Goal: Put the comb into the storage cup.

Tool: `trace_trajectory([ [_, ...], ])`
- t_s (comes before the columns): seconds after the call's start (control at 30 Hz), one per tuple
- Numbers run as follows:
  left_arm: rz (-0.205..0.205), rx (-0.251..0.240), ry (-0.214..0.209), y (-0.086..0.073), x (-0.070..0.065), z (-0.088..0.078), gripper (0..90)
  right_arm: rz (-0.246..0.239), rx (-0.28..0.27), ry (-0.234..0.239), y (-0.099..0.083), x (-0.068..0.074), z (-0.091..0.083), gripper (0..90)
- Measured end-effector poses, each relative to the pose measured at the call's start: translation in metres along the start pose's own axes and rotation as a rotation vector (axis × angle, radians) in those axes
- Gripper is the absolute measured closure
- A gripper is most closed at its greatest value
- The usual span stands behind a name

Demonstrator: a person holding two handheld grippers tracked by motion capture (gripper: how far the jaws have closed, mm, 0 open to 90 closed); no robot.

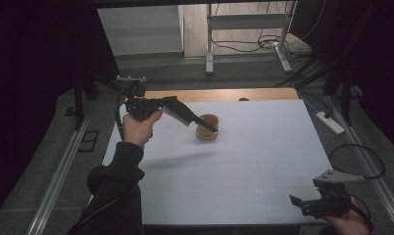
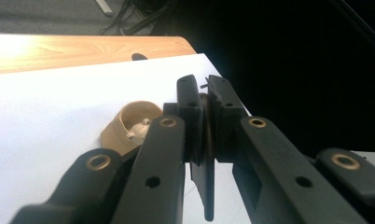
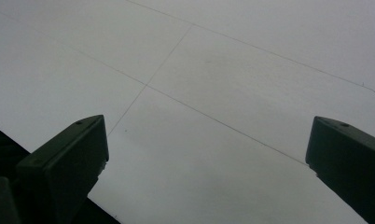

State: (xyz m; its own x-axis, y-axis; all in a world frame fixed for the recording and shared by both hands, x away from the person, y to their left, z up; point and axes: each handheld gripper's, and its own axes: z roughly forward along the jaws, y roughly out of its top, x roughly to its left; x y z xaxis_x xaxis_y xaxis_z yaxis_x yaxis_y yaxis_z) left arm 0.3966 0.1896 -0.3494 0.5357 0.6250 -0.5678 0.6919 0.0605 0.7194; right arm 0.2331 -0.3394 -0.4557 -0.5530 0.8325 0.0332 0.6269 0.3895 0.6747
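A round wooden bowl [image 1: 207, 128] sits on the white sheet [image 1: 244, 161], left of centre toward the back. My left gripper [image 1: 169, 104] is raised above the sheet, shut on a black brush [image 1: 186, 115] with pale bristles. The brush slants down to the right, and its far end hangs over the bowl. In the left gripper view my left gripper [image 2: 205, 88] is clamped on the thin, edge-on brush [image 2: 207, 182]; the bowl [image 2: 125, 122], with a small pale piece inside, lies beyond. My right gripper [image 1: 298, 201] is low at the near right corner, open and holding nothing. In its own view, my right gripper [image 3: 206, 135] faces bare sheet.
A strip of wooden tabletop [image 1: 219, 94] shows behind the sheet. A white power strip [image 1: 330, 122] lies on the floor at the right, with cables and a metal frame [image 1: 209, 44] farther back. Rails [image 1: 58, 176] run along both sides of the table.
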Motion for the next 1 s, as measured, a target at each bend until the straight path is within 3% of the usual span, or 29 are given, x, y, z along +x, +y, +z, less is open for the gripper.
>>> trace_trajectory([
  [1.0, 0.002, -0.015, 0.073, 0.025, 0.004, 0.007, 83.9, -0.011, 0.008, 0.006, 0.000, 0.001, 0.001, 0.0],
])
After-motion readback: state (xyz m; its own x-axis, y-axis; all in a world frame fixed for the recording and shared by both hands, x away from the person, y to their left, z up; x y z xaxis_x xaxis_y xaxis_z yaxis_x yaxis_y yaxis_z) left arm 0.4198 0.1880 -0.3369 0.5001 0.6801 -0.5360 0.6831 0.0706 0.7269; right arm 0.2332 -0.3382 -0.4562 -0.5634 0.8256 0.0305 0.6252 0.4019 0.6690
